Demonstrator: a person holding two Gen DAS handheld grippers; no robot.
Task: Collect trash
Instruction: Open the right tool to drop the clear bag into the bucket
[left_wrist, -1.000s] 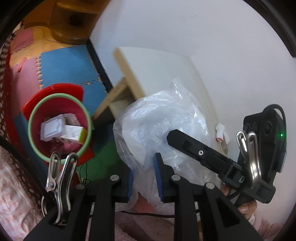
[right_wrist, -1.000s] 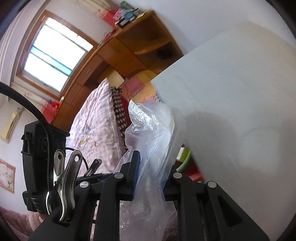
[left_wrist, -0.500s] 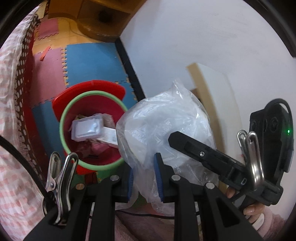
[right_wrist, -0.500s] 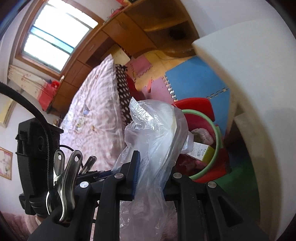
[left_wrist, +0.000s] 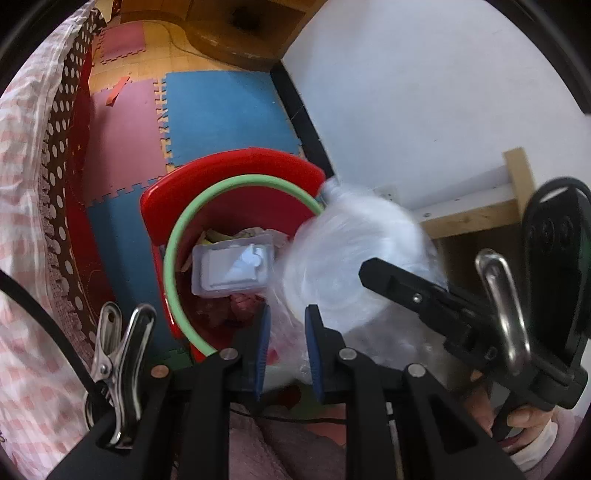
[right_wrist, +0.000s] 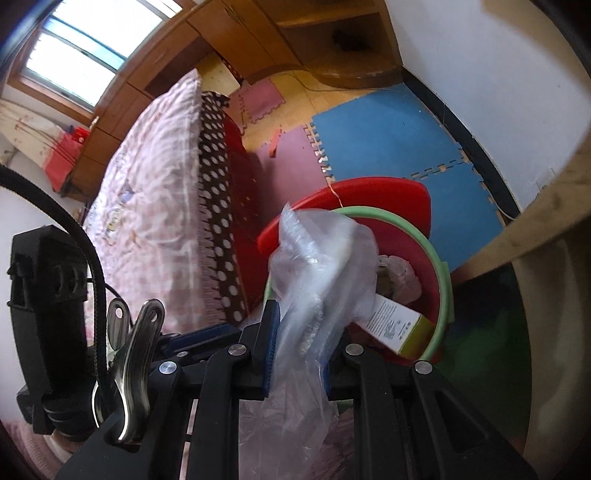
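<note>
- The left claw (left_wrist: 286, 343) is pinched on the thin film of a clear plastic bag (left_wrist: 354, 258), its blue pads nearly together.
- The right claw (right_wrist: 295, 350) grips the same bag (right_wrist: 317, 266) on its other side, with bunched plastic between the pads.
- The bag hangs between the two claws, over the right edge of a red bin (left_wrist: 236, 166) with a green rim (left_wrist: 173, 254).
- The bin stands on blue and pink foam floor mats (left_wrist: 218, 107), beside a bed with a pink quilt (right_wrist: 147, 177).
- Inside the bin lie a white plastic tray (left_wrist: 232, 266) and a printed carton (right_wrist: 399, 325).
- A person's fingers (left_wrist: 528, 424) hold the right claw's handle.
</note>
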